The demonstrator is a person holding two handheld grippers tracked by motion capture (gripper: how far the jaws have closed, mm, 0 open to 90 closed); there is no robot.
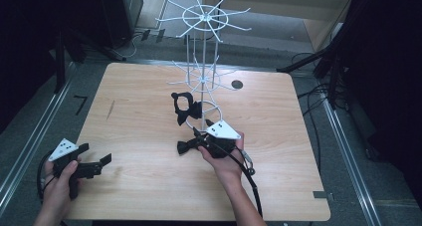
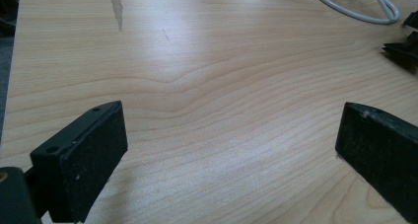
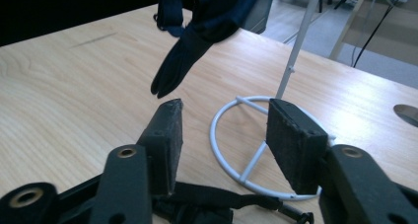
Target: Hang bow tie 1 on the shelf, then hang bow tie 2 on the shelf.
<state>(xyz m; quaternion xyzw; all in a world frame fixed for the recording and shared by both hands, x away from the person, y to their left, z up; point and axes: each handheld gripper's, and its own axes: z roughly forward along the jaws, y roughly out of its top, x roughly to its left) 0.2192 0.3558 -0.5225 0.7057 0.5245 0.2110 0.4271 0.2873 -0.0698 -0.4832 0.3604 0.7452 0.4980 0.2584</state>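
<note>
Resting low at the near left of the worktop (image 1: 149,136), the left gripper (image 1: 92,167) sits in the person's left hand (image 1: 59,178).
Left fingers: wide apart, one pad (image 2: 84,160) at each side of the left gripper view, bare wood between them, nothing held.
Right gripper: (image 1: 191,145) held in the right hand (image 1: 224,154) near the middle of the worktop, just in front of the rack's foot, pointing to the left in the high view.
Right fingers: about half open, pads (image 3: 165,145) apart and pressing on nothing; a black strap lies on the wood just below them in the right gripper view.
White wire rack: (image 1: 204,52) upright toward the far middle of the worktop, its round base ring (image 3: 231,150) showing between and behind the right fingers.
Dark glove: (image 1: 185,108) hangs from a low arm of the rack, off the wood, its fingertips (image 3: 165,86) pointing down just above and beyond the right gripper.
Glove and right gripper: near, not touching.
</note>
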